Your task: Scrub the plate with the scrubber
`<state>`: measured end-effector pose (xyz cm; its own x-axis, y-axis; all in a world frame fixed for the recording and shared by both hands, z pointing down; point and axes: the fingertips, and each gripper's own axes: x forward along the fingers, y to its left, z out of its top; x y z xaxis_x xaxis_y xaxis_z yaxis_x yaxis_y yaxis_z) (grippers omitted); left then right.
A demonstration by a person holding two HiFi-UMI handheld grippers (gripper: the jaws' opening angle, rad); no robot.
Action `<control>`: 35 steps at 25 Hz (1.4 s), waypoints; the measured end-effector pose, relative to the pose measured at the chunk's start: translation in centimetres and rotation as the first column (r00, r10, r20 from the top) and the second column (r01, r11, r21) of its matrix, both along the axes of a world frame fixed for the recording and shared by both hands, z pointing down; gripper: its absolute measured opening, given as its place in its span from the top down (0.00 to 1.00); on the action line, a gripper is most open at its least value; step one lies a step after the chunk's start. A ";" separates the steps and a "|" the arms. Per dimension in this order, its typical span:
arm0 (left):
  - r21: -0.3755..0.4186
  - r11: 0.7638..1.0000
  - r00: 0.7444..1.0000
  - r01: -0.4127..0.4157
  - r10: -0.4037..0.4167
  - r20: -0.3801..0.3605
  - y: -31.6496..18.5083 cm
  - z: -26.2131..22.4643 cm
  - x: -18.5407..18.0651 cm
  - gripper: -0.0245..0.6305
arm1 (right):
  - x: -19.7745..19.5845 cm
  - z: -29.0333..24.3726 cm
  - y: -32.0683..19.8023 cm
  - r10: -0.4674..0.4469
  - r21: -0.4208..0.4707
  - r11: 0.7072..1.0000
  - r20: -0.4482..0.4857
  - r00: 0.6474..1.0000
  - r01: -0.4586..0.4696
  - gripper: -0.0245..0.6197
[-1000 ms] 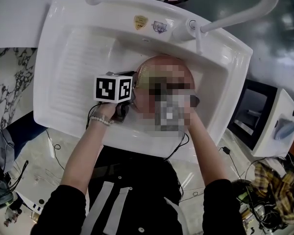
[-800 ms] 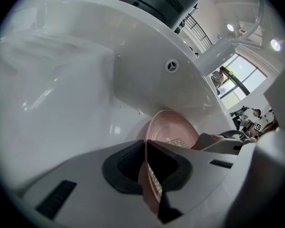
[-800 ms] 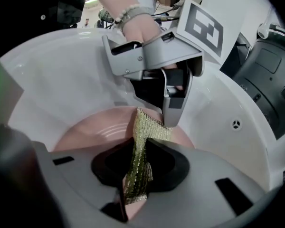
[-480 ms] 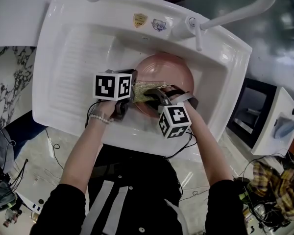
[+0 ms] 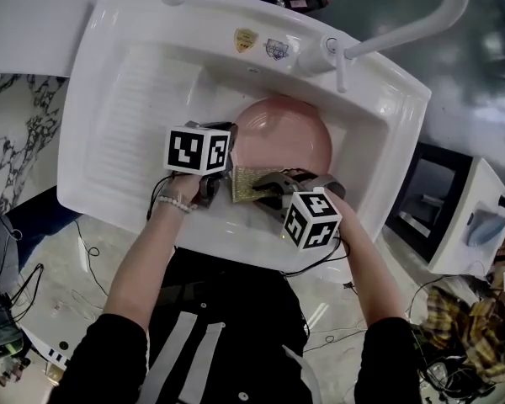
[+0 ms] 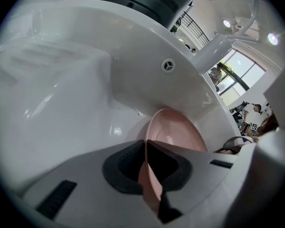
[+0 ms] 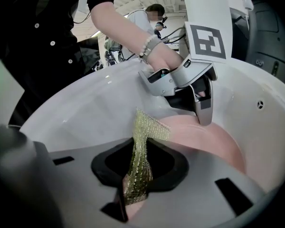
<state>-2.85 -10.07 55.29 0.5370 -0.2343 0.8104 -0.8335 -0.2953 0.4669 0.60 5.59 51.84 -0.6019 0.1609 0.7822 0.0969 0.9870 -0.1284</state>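
While the left gripper (image 5: pixel 225 178) is staying clamped on the rim of the round pink plate (image 5: pixel 282 133), steadying it in the basin of the white ceramic sink (image 5: pixel 126 99), the right gripper (image 5: pixel 268 194) is pulling back toward the sink's near wall. Its jaws are pinching the yellow-green mesh scrubber (image 5: pixel 251 183) tight. The mesh is now trailing at the plate's near edge, where half a second ago it was lying further across the face. That looks like the end of one stroke. I'd say another pass toward the sink's tap side is due, with the scrubbing far from finished.
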 end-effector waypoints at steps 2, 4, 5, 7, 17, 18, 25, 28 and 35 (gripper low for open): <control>0.010 1.000 1.000 -0.002 0.002 0.002 0.0 0.0 0.0 0.94 | 0.3 -0.2 0.4 -0.005 -0.021 1.000 -0.009 1.000 0.005 0.84; 0.017 1.000 1.000 -0.001 0.001 0.002 0.0 0.0 -0.1 0.94 | 0.6 -0.4 0.7 -0.005 -0.034 0.999 -0.017 1.000 0.005 0.84; 0.018 1.000 1.000 0.000 0.000 0.001 0.0 -0.1 -0.1 0.94 | 0.7 -0.6 0.7 0.002 -0.036 0.999 -0.021 1.000 -0.003 0.84; 0.019 1.000 1.000 0.000 0.000 0.000 0.0 -0.2 -0.1 0.94 | 1.0 -1.1 0.3 0.043 -0.031 0.999 -0.027 0.999 -0.044 0.84; 0.025 1.000 1.000 0.005 -0.005 -0.008 0.0 -0.5 -0.1 0.94 | 3.5 -2.7 -8.7 0.453 0.208 0.870 0.025 0.891 -0.448 0.84; 0.025 1.000 1.000 0.006 -0.005 -0.008 0.0 -0.4 -0.1 0.94 | 3.9 -2.5 -9.6 0.485 0.235 0.848 0.021 0.875 -0.475 0.84; 0.024 1.000 1.000 0.006 -0.005 -0.009 0.0 -0.3 -0.1 0.94 | 7.2 -1.0 -14.4 0.678 0.360 0.683 0.013 0.735 -0.636 0.84; 0.024 1.000 1.000 0.005 -0.004 -0.007 -0.1 -0.3 0.0 0.94 | 7.7 0.0 -14.8 0.678 0.384 0.682 -0.014 0.735 -0.622 0.84; 0.028 1.000 1.000 0.001 -0.001 -0.009 0.0 -0.4 0.0 0.94 | 6.5 2.5 -14.1 0.618 0.366 0.744 -0.057 0.784 -0.559 0.84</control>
<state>-2.84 -10.10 54.88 0.5439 -0.2575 0.7987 -0.8297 -0.3076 0.4658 7.06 -8.52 54.36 -0.3520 -0.4514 0.8200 -0.5104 0.8269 0.2361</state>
